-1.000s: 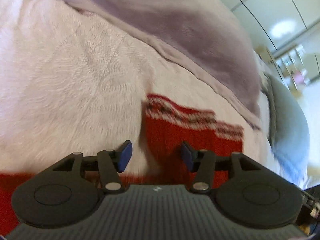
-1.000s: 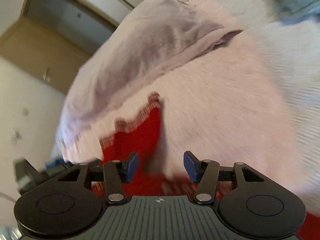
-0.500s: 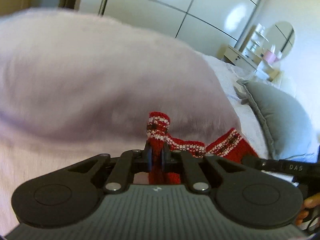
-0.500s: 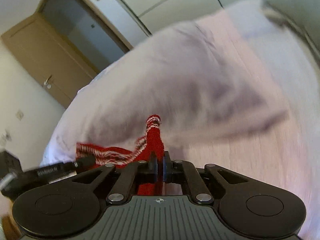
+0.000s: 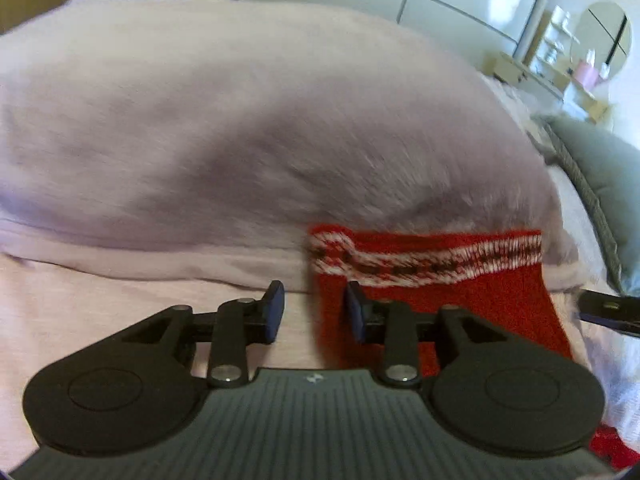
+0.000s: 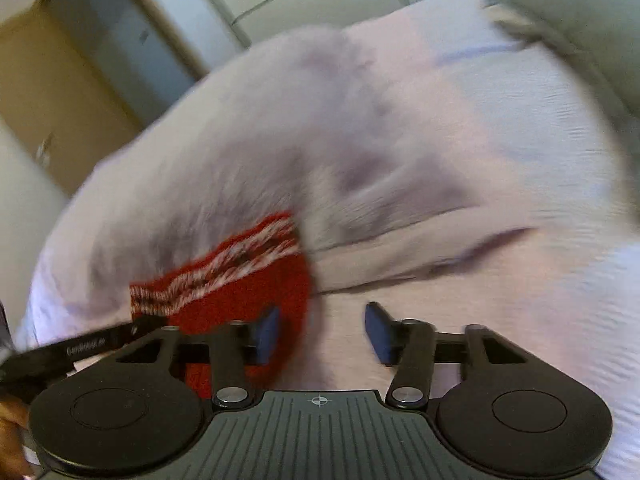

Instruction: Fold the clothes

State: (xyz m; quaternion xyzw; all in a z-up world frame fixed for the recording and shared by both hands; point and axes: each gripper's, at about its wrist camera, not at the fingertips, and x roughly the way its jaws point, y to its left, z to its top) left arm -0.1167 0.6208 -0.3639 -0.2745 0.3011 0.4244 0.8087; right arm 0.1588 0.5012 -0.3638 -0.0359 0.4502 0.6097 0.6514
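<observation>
Lilac blanket mound (image 5: 248, 128) blocks way ahead; bare pink sheet (image 5: 120, 312) left of red garment (image 5: 460, 300) passable.

Red knit garment (image 5: 460, 292), seemingly woolly

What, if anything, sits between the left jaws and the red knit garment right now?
Nothing visible. The left gripper, jaws just opened, hangs over the red knit garment's left edge. The lilac blanket lies behind it.
</observation>
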